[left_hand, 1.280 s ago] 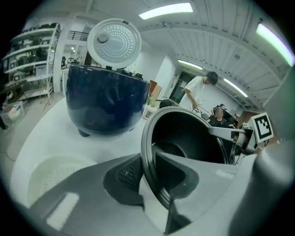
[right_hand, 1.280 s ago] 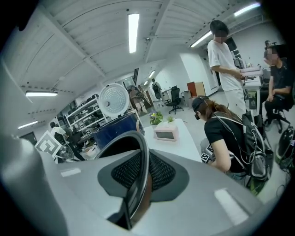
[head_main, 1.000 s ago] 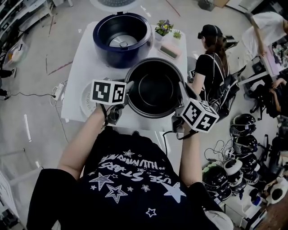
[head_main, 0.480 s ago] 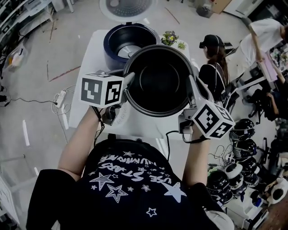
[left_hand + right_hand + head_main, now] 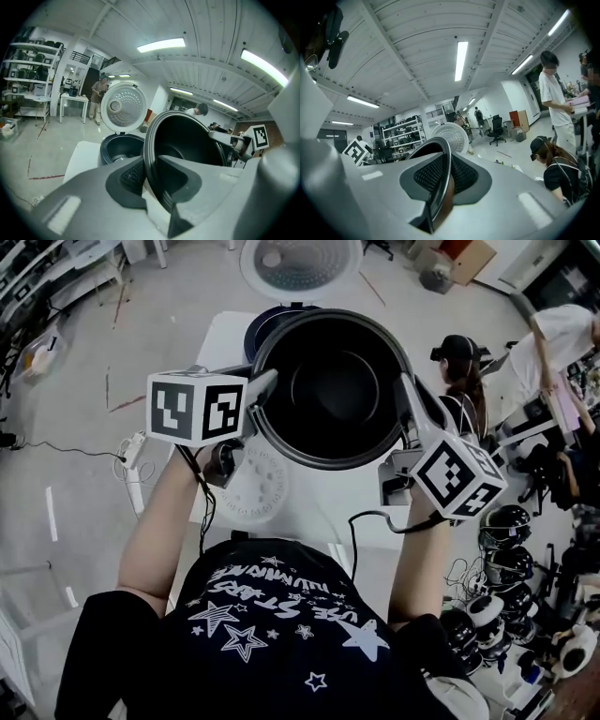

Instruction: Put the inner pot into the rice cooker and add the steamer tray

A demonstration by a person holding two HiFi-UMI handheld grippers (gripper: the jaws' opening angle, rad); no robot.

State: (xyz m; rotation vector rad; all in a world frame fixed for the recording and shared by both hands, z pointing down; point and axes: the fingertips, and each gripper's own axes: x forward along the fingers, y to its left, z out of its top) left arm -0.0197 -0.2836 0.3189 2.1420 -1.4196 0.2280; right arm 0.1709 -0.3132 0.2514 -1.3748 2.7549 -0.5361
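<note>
**Head view.**
- Inner pot (image 5: 330,381): dark and round, mouth toward the camera. It is held clear of the worktop (image 5: 217,345), above and in front of the rice cooker (image 5: 266,322), and hides most of the cooker.
- Left claw (image 5: 259,396): clamped on the pot's left rim.
- Right claw (image 5: 407,401): clamped on the pot's right rim, opposite the left.
- Rice cooker: dark body at the far end of the white worktop, with its lid (image 5: 300,262) swung open behind it.
- Steamer tray (image 5: 259,486): a pale perforated disc lying flat on the worktop, on the near side of the cooker below the left claw.
- Seated person (image 5: 464,371): right of the cooker, off the worktop.

**Left gripper view.**
- Left claw (image 5: 151,177): jaws drawn in on the pot's rim, one pad outside the wall and one inside.
- Inner pot (image 5: 187,140): tilted, its dark interior open to the camera, just right of the cooker.
- Rice cooker (image 5: 120,148): empty well visible, with the lid (image 5: 123,107) upright above it.
- Right claw: its marker cube (image 5: 260,136) shows past the pot's far rim.

**Right gripper view.**
- Right claw (image 5: 441,183): jaws closed narrowly on the pot's rim (image 5: 446,157), which stands edge-on between the ribbed pads.
- Rice cooker lid (image 5: 453,136): visible beyond the rim.
- Seated person (image 5: 555,168) and standing person (image 5: 555,101): both well right of the lid.
</note>
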